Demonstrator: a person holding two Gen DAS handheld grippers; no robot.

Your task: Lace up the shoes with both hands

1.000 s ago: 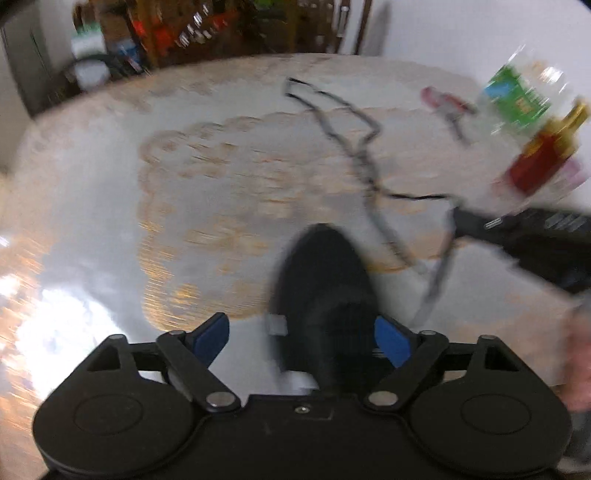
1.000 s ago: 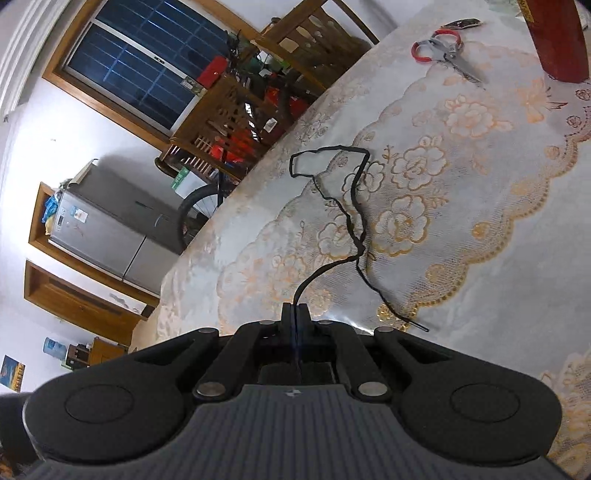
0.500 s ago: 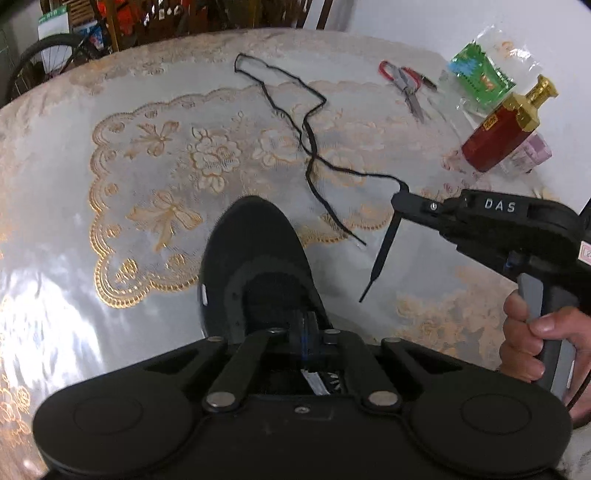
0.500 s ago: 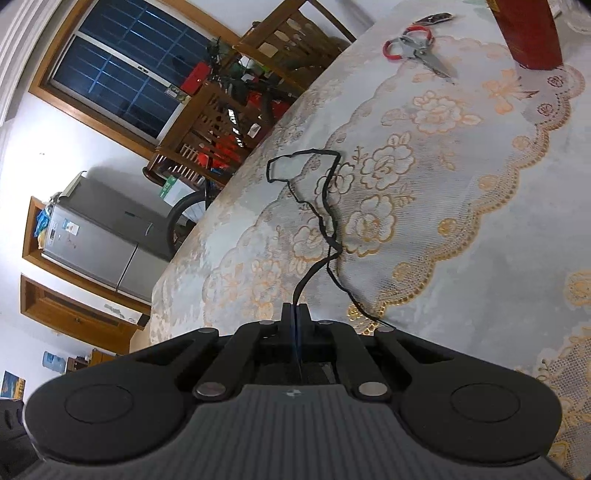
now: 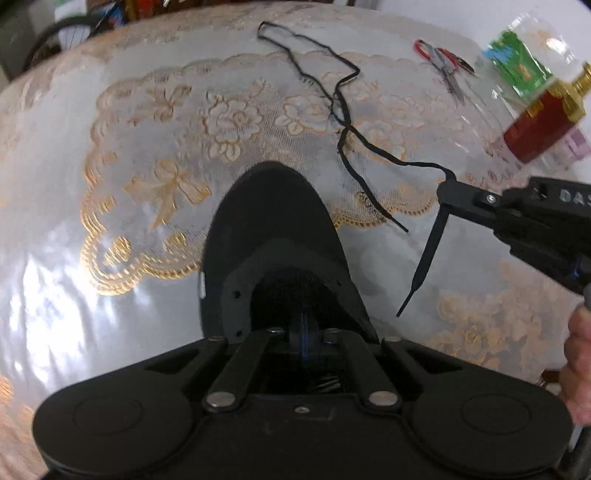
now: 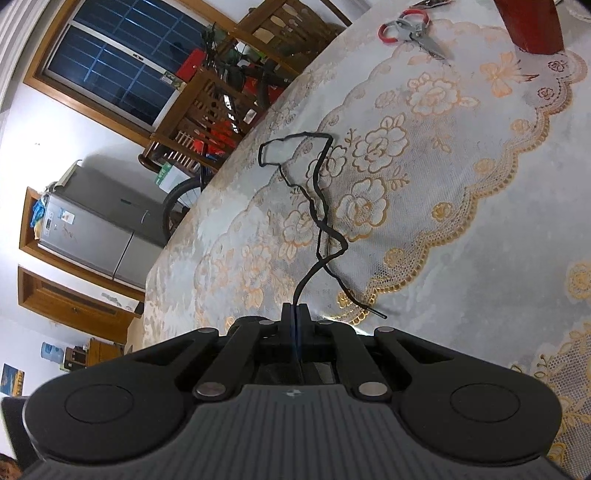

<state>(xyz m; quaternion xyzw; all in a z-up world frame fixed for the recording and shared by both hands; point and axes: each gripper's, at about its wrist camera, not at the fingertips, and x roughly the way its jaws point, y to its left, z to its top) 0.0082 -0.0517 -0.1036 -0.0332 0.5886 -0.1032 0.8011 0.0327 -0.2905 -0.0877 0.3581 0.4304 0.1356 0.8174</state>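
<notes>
A black shoe [image 5: 273, 229] lies on the lace tablecloth, toe pointing away, with its eyelets bare. My left gripper [image 5: 303, 325] is shut, its fingertips pressed together low over the shoe's tongue; I cannot tell whether they pinch any of it. My right gripper [image 5: 443, 188] [image 6: 294, 308] is shut on the black shoelace [image 5: 343, 110] [image 6: 317, 206] near one end. That short end hangs below it to a stiff tip [image 5: 402, 310] in the air right of the shoe. The rest of the lace loops away across the table, its other tip [image 6: 382, 316] lying on the cloth.
Red-handled scissors [image 5: 445, 62] [image 6: 410, 29], a green packet [image 5: 517, 66] and a red bottle [image 5: 543, 122] lie at the far right of the table. A hand [image 5: 580, 369] holds the right gripper's grip. Wooden chairs, a bicycle and a fridge [image 6: 92, 229] stand beyond the table's edge.
My left gripper went from open astride the shoe to shut, then sank closer to the tongue. The right gripper kept its hold on the lace and barely shifted.
</notes>
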